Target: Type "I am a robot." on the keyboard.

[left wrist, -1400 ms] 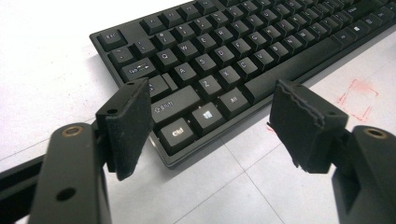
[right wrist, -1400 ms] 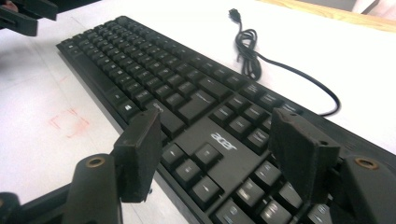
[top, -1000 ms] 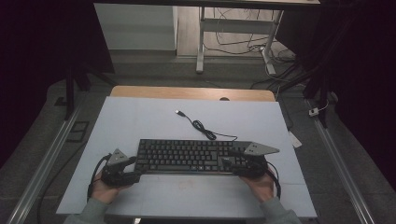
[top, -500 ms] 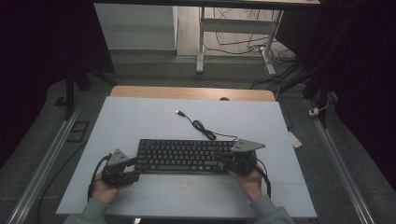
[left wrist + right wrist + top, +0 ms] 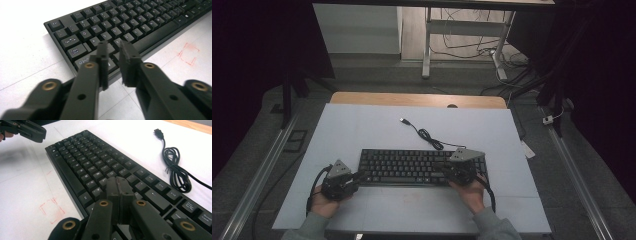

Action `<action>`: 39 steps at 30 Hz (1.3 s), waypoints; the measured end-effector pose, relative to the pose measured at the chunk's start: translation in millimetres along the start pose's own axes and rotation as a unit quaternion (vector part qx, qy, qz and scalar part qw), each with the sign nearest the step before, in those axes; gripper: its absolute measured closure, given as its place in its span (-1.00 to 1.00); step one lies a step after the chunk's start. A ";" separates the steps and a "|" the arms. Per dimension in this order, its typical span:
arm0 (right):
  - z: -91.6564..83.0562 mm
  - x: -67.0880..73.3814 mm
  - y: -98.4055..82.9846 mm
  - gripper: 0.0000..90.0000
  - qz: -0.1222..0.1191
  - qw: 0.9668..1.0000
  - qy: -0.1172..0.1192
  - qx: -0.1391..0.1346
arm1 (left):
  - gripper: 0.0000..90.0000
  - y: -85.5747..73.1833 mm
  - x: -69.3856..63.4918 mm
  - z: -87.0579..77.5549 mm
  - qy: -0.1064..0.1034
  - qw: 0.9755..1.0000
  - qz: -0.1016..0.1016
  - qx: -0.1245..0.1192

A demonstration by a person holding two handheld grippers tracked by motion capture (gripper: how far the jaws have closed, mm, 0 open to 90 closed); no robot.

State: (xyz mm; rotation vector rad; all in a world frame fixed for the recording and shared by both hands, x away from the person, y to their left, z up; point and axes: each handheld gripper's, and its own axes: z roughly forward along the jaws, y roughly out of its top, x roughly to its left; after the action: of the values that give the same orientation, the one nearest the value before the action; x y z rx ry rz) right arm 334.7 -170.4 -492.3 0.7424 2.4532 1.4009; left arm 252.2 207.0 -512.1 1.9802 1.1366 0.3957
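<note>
Judging from the frames, the work in hand is pressing keys on the flat black plastic keyboard (image 5: pixel 422 167), and it appears to be at its very start. The keyboard lies flat on the pale grey table (image 5: pixel 362 125), near the person's edge, with its black cable (image 5: pixel 429 137) coiled behind it and ending in a loose, unplugged USB plug (image 5: pixel 404 120). The right gripper (image 5: pixel 117 186) is seen with its 2 jaws pressed together and nothing between them, forming a single blunt tip that hangs over the lower key rows toward the right half of the board; whether the tip already touches a key cannot be told. The left gripper (image 5: pixel 115 53) has just been closing its jaws, which are now narrowed to a small gap with nothing held in it, and its tips are poised above the bottom-left keys, close to Shift and Caps Lock, seemingly just above the keys. In the high view the left gripper (image 5: pixel 341 180) sits at the keyboard's left end and the right gripper (image 5: pixel 460 170) over its right part, each held in 1 hand. What looks done is the positioning and the closing of the jaws into poking tips; what seems left is the key pressing itself, since no key is seen pushed down. A faint red square mark (image 5: pixel 188 53) on the table, just in front of the keyboard, is left uncovered.
</note>
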 end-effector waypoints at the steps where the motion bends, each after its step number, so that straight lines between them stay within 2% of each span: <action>1: 0.8 0.5 0.5 0.99 -0.001 1.000 0.000 0.003 | 0.80 0.0 0.2 -0.2 0.000 1.000 0.000 0.000; 6: 5.0 2.3 1.6 0.99 -0.005 1.000 0.002 0.007 | 0.96 -0.1 1.0 0.7 0.000 1.000 -0.002 0.001; 16: 15.9 4.6 7.0 0.99 -0.004 1.000 0.003 0.013 | 0.97 1.1 -0.2 9.0 0.001 1.000 -0.004 0.013; 22: 30.9 11.2 18.4 0.98 -0.013 1.000 0.008 0.021 | 0.96 0.5 0.0 14.5 0.004 1.000 -0.005 0.025; 32: 53.5 15.7 27.3 0.98 -0.017 0.999 0.012 0.033 | 0.96 1.3 9.9 22.4 0.028 0.999 -0.022 0.025; 39: 66.4 15.5 28.9 0.98 -0.015 0.999 0.011 0.045 | 0.96 1.2 12.8 26.9 0.041 0.998 -0.024 0.028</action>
State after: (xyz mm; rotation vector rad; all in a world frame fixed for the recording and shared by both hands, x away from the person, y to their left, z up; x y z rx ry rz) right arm 358.9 -101.0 -501.3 0.7090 2.5475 1.3036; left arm 276.1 204.2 -529.7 1.9970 1.2559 0.4277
